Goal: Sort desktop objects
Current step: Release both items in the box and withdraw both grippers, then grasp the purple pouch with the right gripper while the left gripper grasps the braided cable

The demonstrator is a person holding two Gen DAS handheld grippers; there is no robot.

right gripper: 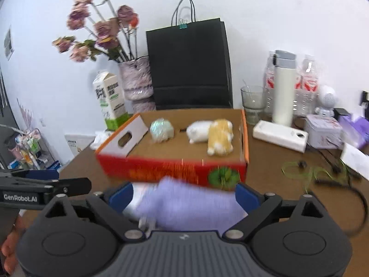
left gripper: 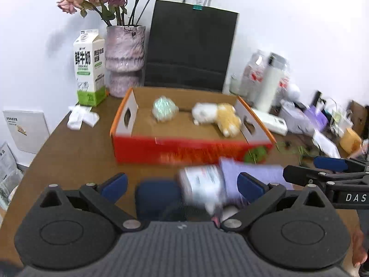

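A red-sided cardboard box point(left gripper: 180, 150) stands mid-table; in it lie a pale green wrapped ball point(left gripper: 164, 109) and a white and yellow plush toy point(left gripper: 218, 116). The box also shows in the right wrist view point(right gripper: 161, 168). A purple tissue pack point(right gripper: 189, 204), blurred, sits between my right gripper's point(right gripper: 184, 196) blue pads, jaws wide apart. In the left wrist view the pack point(left gripper: 230, 182) lies between my left gripper's point(left gripper: 182, 184) spread pads, nearer the right pad, with the right gripper's finger point(left gripper: 322, 173) beside it. Whether either gripper grips it is unclear.
At the back stand a milk carton point(left gripper: 89, 69), a pink vase of dried roses point(left gripper: 124, 60) and a black paper bag point(left gripper: 189, 46). To the right are a white flask point(right gripper: 283, 90), water bottles point(right gripper: 306, 83), a glass point(right gripper: 252, 101), a white box point(right gripper: 280, 136) and cables point(right gripper: 322, 173).
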